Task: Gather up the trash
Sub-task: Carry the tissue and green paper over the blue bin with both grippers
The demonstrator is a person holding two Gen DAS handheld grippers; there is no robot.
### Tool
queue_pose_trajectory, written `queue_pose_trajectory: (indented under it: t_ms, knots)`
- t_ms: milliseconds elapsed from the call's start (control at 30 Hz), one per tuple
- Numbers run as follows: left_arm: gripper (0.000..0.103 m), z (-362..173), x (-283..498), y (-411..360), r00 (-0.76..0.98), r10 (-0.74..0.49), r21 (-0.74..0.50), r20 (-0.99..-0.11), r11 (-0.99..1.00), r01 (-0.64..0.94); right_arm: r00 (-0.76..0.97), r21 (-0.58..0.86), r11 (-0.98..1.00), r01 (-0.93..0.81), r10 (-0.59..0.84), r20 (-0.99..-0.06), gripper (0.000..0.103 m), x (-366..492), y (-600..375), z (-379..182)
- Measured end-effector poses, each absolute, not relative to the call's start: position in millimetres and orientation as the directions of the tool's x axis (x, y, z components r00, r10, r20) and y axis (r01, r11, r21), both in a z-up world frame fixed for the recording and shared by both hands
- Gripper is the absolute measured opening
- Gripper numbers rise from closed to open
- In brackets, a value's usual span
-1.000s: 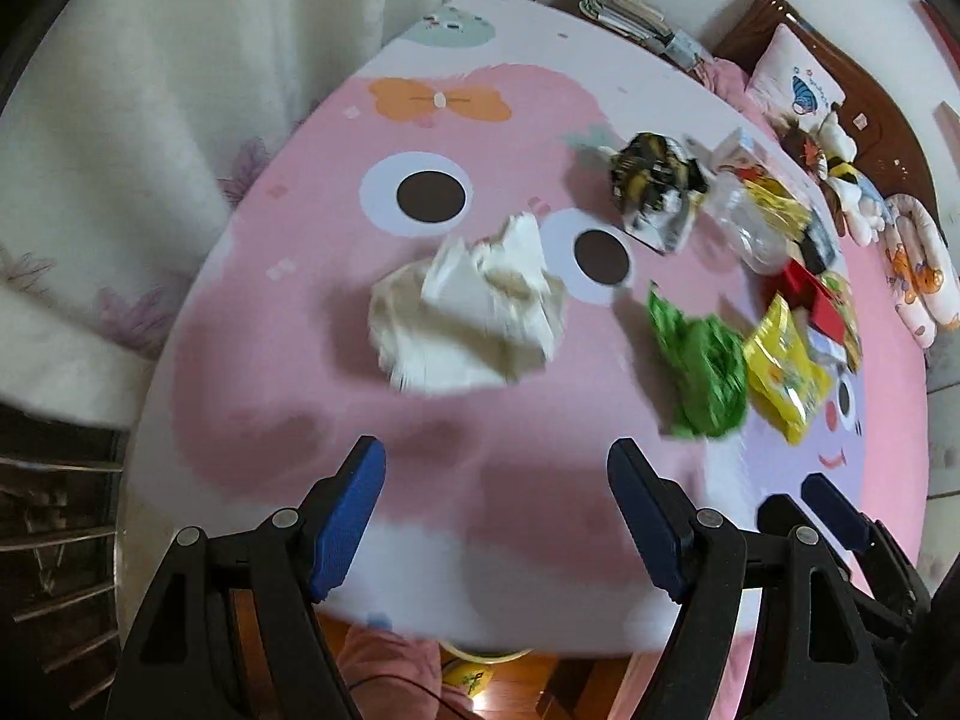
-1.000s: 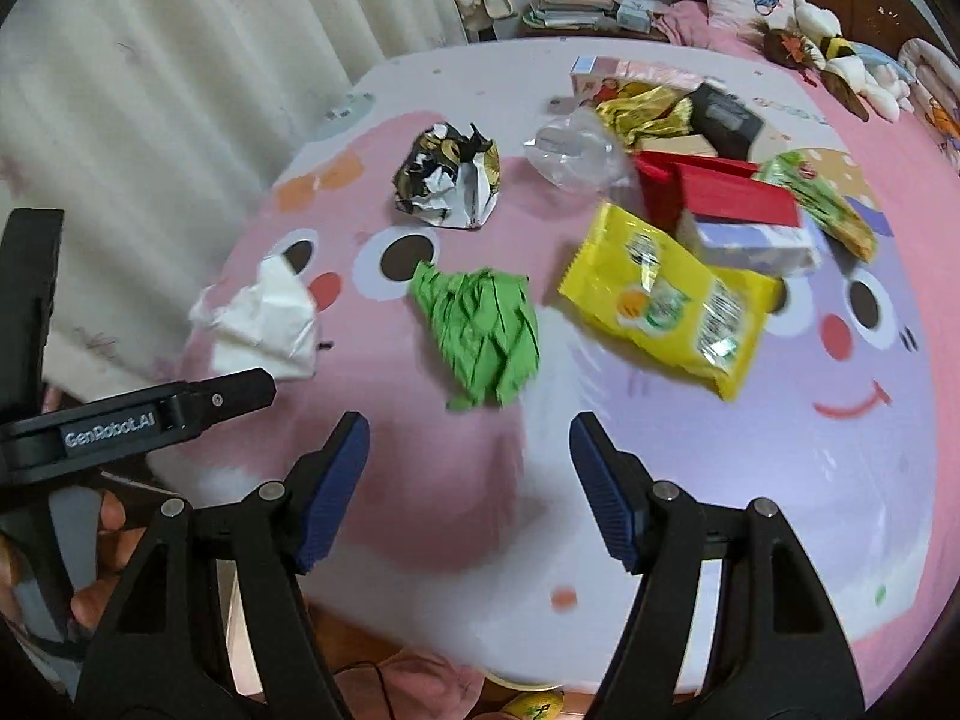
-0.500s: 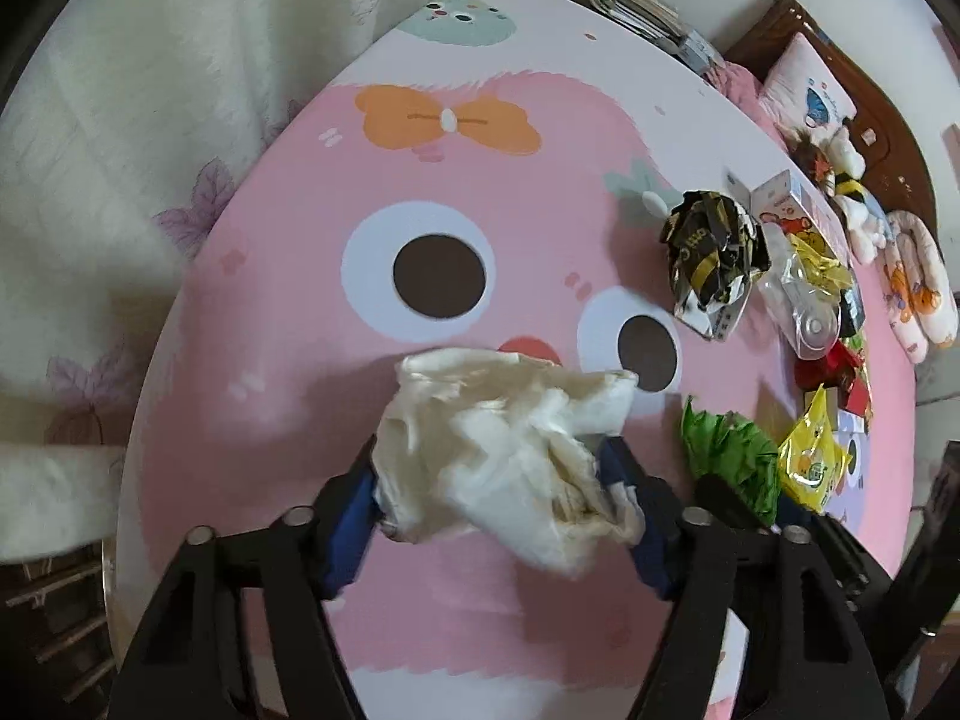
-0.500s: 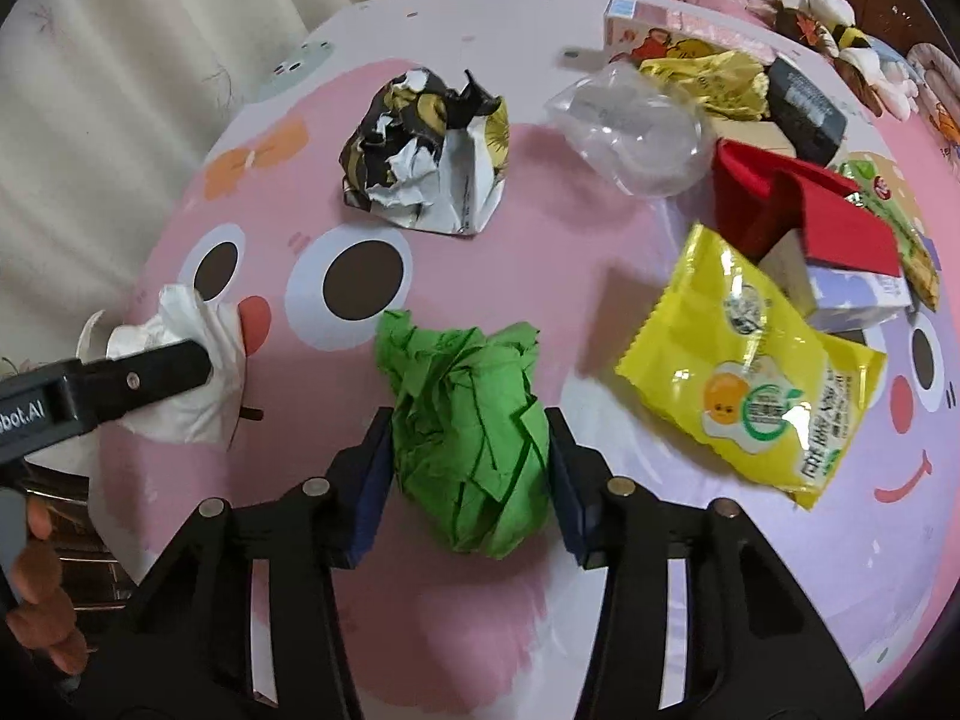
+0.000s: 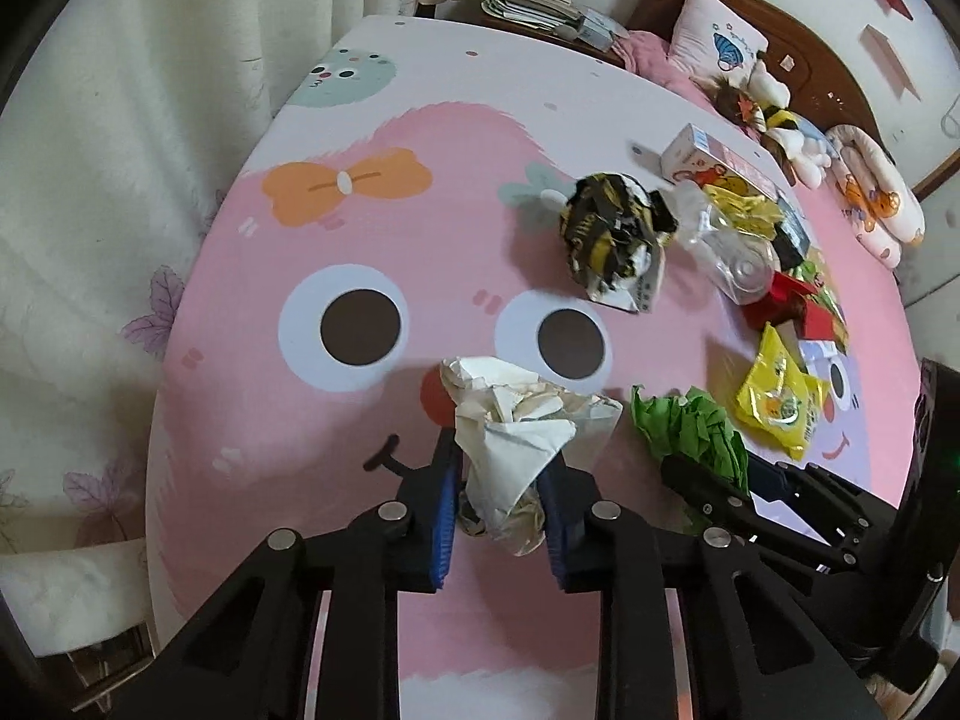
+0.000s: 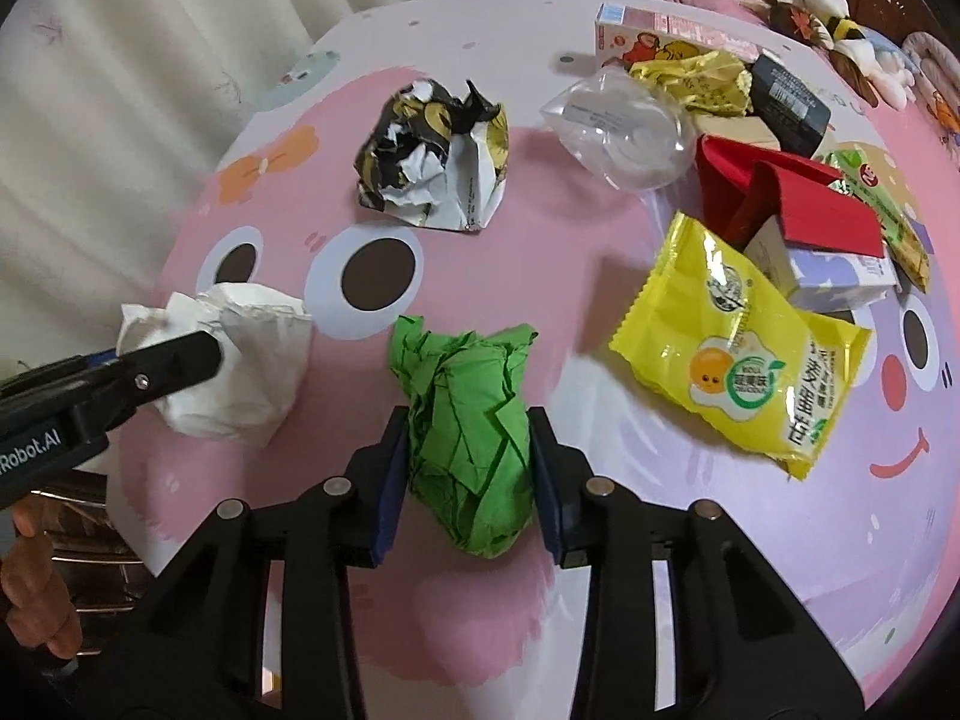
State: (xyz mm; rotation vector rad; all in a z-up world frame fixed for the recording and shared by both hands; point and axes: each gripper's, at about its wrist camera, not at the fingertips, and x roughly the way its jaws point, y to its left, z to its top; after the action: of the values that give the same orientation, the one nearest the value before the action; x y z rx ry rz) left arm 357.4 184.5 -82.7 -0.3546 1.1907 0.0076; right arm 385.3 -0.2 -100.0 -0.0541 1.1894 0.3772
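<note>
My left gripper (image 5: 498, 474) is shut on a crumpled white tissue wad (image 5: 516, 420), squeezed between the blue pads near the front of the pink cartoon tabletop (image 5: 360, 240). My right gripper (image 6: 468, 456) is shut on a crumpled green paper ball (image 6: 468, 414). The right wrist view shows the white tissue wad (image 6: 252, 360) at the left, with the left gripper's black finger across it. In the left wrist view the green paper ball (image 5: 690, 426) sits at the right, pinched by the right gripper's black fingers.
More trash lies further back: a black-and-yellow crumpled wrapper (image 6: 438, 156), a clear plastic blister (image 6: 624, 132), a yellow snack bag (image 6: 744, 354), red cardboard (image 6: 786, 198), a carton (image 6: 672, 36). Curtains hang at the left; a bed with plush toys (image 5: 780, 114) stands behind.
Both grippers moved forward around their items and closed: the left one onto the white tissue, the right one onto the green paper ball, which now looks squeezed narrower.
</note>
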Motion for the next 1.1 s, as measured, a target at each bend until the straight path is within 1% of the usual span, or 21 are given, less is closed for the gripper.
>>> queue_pose_trajectory:
  t_ms: [100,300,467,633,800,900,1000,1100]
  knots:
    - [0.022,-72.0,346.9,178.5,0.406,-0.184,-0.278,-0.895,0.942,-0.188,0.333,0.179,0.925,-0.336,0.294,-0.896,0.033,377.2,-7.9,-87.2]
    - [0.022,-37.8,308.5,150.3,0.474,-0.131,-0.261,-0.871,0.94,-0.221,0.341,0.238,0.88,-0.41,0.39,-0.855,0.033,351.2,-37.7,-60.2]
    - [0.022,-5.0,243.0,101.6,0.533,-0.064,-0.254,-0.844,0.922,-0.291,0.299,0.276,0.823,-0.497,0.46,-0.836,0.033,308.8,-77.4,-40.3]
    - [0.022,6.8,176.1,49.5,0.551,-0.033,-0.257,-0.834,0.906,-0.336,0.262,0.269,0.764,-0.586,0.493,-0.83,0.033,252.0,-117.4,-29.3]
    - [0.022,6.0,110.6,-0.5,0.532,0.0,-0.219,-0.847,0.912,-0.348,0.21,0.289,0.745,-0.601,0.496,-0.842,0.033,203.9,-157.1,-35.5]
    - [0.022,1.0,81.3,-17.3,0.511,0.007,-0.2,-0.859,0.915,-0.35,0.172,0.299,0.734,-0.61,0.491,-0.854,0.033,178.0,-172.6,-42.9]
    - [0.022,-8.4,54.0,-29.5,0.479,0.018,-0.17,-0.877,0.922,-0.347,0.139,0.301,0.731,-0.613,0.474,-0.869,0.033,153.2,-182.5,-60.2]
    - [0.022,-24.1,34.6,-34.6,0.438,0.014,-0.154,-0.899,0.925,-0.347,0.099,0.325,0.748,-0.579,0.46,-0.882,0.033,134.4,-190.9,-81.0]
